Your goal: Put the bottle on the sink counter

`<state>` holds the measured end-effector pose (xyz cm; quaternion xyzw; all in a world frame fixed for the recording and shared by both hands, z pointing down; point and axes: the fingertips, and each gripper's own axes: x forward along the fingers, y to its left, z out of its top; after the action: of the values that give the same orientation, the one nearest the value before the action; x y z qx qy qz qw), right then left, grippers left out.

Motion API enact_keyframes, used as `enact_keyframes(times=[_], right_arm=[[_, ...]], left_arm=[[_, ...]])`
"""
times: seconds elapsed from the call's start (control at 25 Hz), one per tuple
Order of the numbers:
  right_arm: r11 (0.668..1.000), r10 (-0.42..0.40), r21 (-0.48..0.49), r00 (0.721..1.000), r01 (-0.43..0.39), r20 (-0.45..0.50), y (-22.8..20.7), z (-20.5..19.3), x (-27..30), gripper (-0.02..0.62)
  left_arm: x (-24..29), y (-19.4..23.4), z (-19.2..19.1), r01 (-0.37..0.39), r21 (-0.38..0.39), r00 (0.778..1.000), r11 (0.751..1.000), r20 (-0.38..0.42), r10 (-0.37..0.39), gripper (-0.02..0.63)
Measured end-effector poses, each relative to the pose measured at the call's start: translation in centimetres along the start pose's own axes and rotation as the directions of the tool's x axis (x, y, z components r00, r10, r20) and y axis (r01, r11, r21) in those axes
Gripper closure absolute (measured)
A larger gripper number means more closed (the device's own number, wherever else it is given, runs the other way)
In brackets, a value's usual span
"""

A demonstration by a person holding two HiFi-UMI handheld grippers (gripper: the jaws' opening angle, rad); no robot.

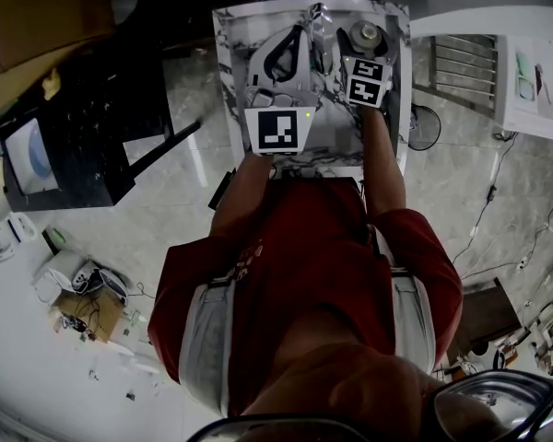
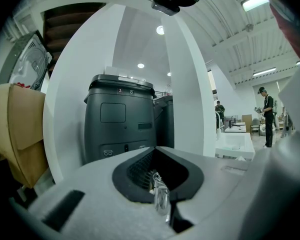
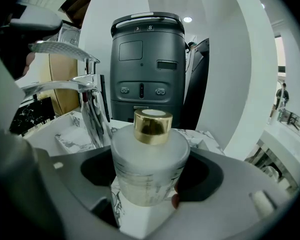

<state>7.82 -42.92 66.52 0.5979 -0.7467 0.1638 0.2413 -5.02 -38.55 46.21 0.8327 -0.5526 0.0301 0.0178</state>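
- Frosted bottle (image 3: 149, 169) w/ gold cap (image 3: 152, 125) sits upright, clamped btwn the fingers of right gripper (image 3: 150, 159).
- Bottle is low over marbled bench (image 3: 202, 136), just right of chrome faucet (image 3: 90, 101); can't tell if base touches.
- Head view: bottle at bench's right side, person in red shirt (image 1: 304, 247) standing at bench front.
- Left gripper (image 2: 157, 151): fingers closed together, tips meeting. Shiny metal bit (image 2: 160, 196) shows in the slit, can't tell what it is.
- Left gripper hangs over bench, left of the right one.
- Dark grey machine (image 3: 147, 64) stands behind bench.
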Motion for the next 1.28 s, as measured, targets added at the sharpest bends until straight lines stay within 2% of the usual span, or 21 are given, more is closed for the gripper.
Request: enact_keyframes(times=[1.28], right_arm=[[1.0,-0.028,-0.01,1.0,0.028,-0.003,-0.7,-0.3,3.5,0.252]], left_arm=[[0.6,0.0,-1.0,-0.005,-0.001,0.999,1.0,-0.035,0.005,0.604]])
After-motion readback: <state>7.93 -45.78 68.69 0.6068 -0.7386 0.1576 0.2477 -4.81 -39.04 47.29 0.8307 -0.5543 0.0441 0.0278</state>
